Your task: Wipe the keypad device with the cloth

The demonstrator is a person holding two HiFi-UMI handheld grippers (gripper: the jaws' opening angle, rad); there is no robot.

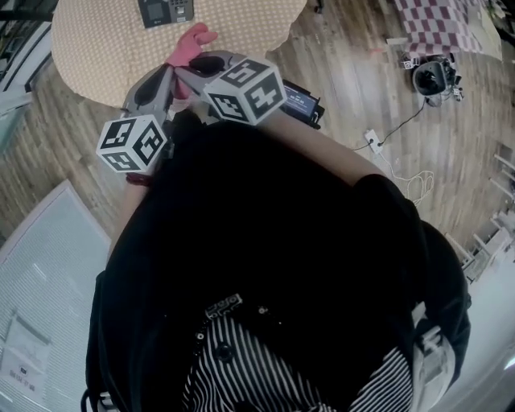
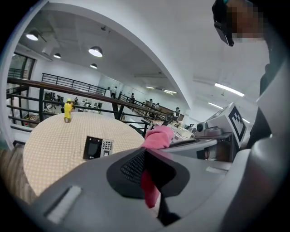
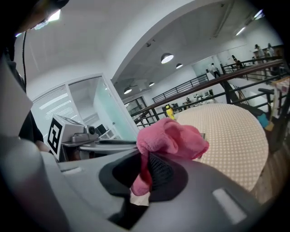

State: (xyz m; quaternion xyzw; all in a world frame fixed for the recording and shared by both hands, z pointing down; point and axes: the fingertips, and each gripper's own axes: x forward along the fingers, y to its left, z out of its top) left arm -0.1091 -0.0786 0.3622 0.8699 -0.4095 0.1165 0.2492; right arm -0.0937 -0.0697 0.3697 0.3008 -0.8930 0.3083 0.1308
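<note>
The keypad device [image 1: 165,11] is a small dark unit with a screen and buttons, lying on the round beige table [image 1: 105,56]; it also shows in the left gripper view [image 2: 97,147]. A pink cloth [image 1: 191,44] is bunched over the table's near edge, short of the device. My left gripper [image 2: 147,170] is shut on a strip of the cloth [image 2: 150,183]. My right gripper [image 3: 145,170] is also shut on the cloth [image 3: 174,139], which puffs out above its jaws. Both grippers sit side by side, left [image 1: 161,84] and right [image 1: 201,66].
A yellow bottle [image 2: 68,110] stands at the table's far side. On the wood floor to the right lie a black box [image 1: 299,100], a power strip with cable [image 1: 372,141] and a dark gadget [image 1: 432,76]. A pale mat [image 1: 40,265] lies at the left.
</note>
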